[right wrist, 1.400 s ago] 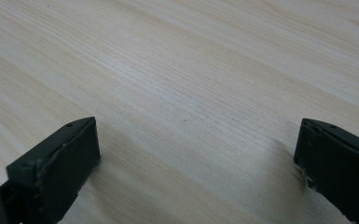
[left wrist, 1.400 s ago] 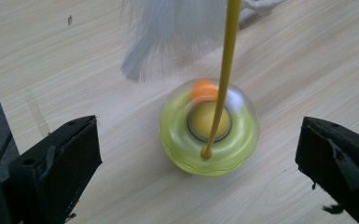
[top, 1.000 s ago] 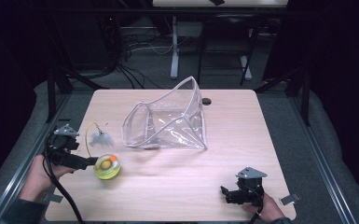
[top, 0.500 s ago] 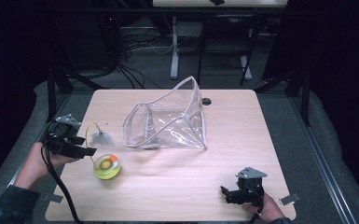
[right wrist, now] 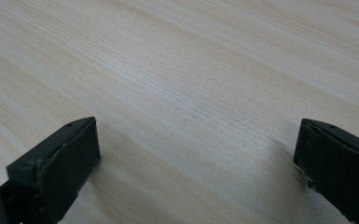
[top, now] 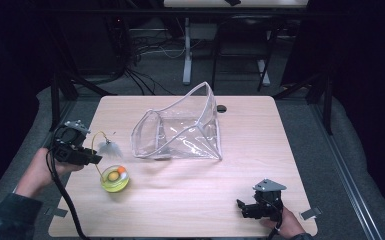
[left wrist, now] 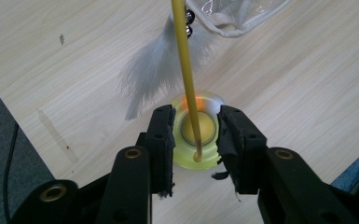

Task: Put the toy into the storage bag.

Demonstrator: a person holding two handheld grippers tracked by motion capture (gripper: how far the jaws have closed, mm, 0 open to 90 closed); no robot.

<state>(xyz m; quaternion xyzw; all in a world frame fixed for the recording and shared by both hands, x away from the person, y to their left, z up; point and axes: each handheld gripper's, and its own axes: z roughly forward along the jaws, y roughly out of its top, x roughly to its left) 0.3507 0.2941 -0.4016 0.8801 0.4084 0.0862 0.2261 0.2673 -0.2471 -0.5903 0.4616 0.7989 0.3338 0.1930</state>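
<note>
1. Your clear plastic pouch with a pale fabric-trimmed rim (top: pixel 182 131) lies on its side near the middle of the light wooden table (top: pixel 240 175), mouth standing open toward your left; nothing can be made out inside it.
2. Your small round yellow-green translucent dish (top: pixel 114 178) sits on the table near its left front, well apart from the pouch. In the high view it carries a yellow disc and an orange spot, touching each other; what they are cannot be told.
3. A thin yellow flexible wand (left wrist: pixel 187 65) rises from the dish's near rim, and a white feather with small dark beads (left wrist: pixel 161 65) lies on the table just beyond the dish, its tip close to the pouch's rim.
4. Your left gripper (top: pixel 96 159) is held just left of the dish. In the left gripper view its jaws are partly parted, framing the dish and the wand's lower end, with a gap on each side; they grasp nothing.
5. Your right gripper (top: pixel 240 206) rests low at the table's right front, well away from everything else. In the right gripper view (right wrist: pixel 196 163) its jaws are spread wide over bare wood, holding nothing.
</note>
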